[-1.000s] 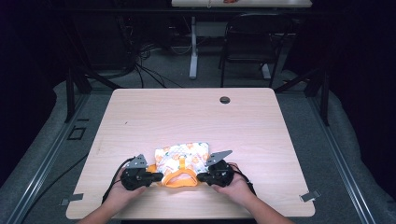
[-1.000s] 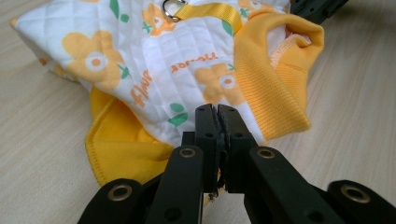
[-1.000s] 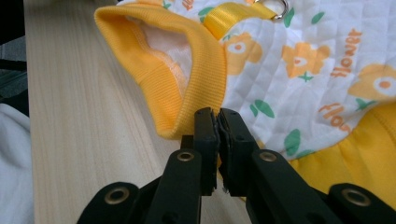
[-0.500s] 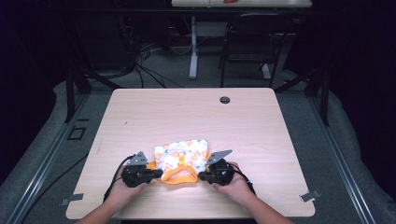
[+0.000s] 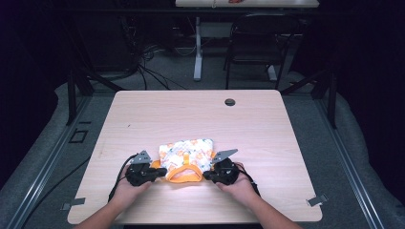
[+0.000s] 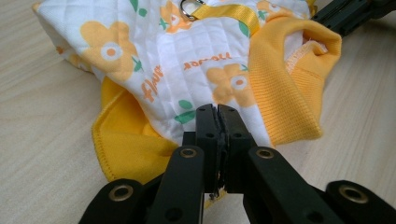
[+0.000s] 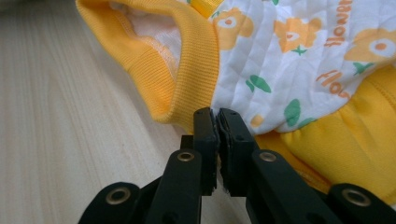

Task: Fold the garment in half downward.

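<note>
a small quilted garment [image 5: 187, 153], white with orange flowers and yellow ribbed trim, lies on the near half of the wooden table [image 5: 267, 129], well short of the round black cable hole [image 5: 229, 102] near the far edge. the person's two hands come in from the near side, one at each end of the garment's front edge.

the left gripper [image 5: 152, 173] sits just beside the garment's left near corner, and its jaws are pinched together on the cloth; in the left gripper view [image 6: 217, 114] the white patterned fabric and the yellow hem run right down into the closed tips. a yellow strap with a metal ring [image 6: 188, 6] lies across the garment's top, farther from that gripper.

the right gripper [image 5: 208, 174] sits at the garment's right near corner, its jaws likewise clamped on the cloth; in the right gripper view [image 7: 216, 116] the tips meet at the spot where the ribbed yellow band [image 7: 187, 60] joins the flowered panel. that band stands up in a loose open loop between the two grippers.
</note>
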A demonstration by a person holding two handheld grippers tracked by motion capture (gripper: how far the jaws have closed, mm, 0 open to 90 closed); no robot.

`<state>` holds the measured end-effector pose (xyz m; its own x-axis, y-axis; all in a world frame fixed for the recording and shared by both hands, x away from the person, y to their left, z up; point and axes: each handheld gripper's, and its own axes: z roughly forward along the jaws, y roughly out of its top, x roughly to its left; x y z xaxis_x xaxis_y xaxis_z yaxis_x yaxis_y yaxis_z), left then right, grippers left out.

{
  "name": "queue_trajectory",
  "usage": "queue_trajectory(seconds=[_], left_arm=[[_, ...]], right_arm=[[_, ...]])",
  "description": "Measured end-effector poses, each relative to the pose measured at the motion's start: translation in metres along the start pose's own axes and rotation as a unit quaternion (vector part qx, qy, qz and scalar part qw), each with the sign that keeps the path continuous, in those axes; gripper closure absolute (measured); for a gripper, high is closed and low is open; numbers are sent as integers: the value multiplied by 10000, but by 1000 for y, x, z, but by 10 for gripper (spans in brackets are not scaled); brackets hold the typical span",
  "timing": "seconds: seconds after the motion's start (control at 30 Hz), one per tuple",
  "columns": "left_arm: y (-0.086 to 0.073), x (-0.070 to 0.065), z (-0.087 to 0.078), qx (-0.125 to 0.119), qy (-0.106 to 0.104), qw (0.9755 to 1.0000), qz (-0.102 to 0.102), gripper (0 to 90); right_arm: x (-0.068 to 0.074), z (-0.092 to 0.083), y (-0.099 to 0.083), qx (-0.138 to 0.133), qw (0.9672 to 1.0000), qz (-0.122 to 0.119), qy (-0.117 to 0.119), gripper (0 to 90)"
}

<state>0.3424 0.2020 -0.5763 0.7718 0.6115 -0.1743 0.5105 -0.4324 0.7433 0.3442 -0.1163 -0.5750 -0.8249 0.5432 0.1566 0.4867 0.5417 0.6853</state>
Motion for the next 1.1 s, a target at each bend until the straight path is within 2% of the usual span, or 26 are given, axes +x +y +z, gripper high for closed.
queue_trajectory(seconds=[0.03, 0.23, 0.6, 0.7, 0.87, 0.9, 1.1], left_arm=[[1, 1, 1, 9, 31, 10000, 48, 875], [8, 7, 5, 26, 138, 9999, 23, 877], [11, 17, 13, -115, 187, 9994, -249, 887], [17, 20, 16, -72, 296, 9994, -160, 887], [19, 28, 21, -171, 302, 9989, -316, 891], [20, 31, 23, -183, 358, 9986, -347, 891], [24, 38, 28, -233, 514, 9977, -378, 891]], right_arm=[[0, 1, 1, 11, 10000, -2, -17, 856], [-3, 3, 5, 20, 9999, 42, -115, 857], [-12, 7, 7, -103, 9996, 172, -217, 857], [-16, 9, 9, -101, 9994, 197, -261, 857], [-21, 12, 13, -139, 9989, 249, -363, 858], [-25, 13, 13, -200, 9986, 342, -342, 858], [-32, 17, 17, -263, 9980, 405, -407, 858]])
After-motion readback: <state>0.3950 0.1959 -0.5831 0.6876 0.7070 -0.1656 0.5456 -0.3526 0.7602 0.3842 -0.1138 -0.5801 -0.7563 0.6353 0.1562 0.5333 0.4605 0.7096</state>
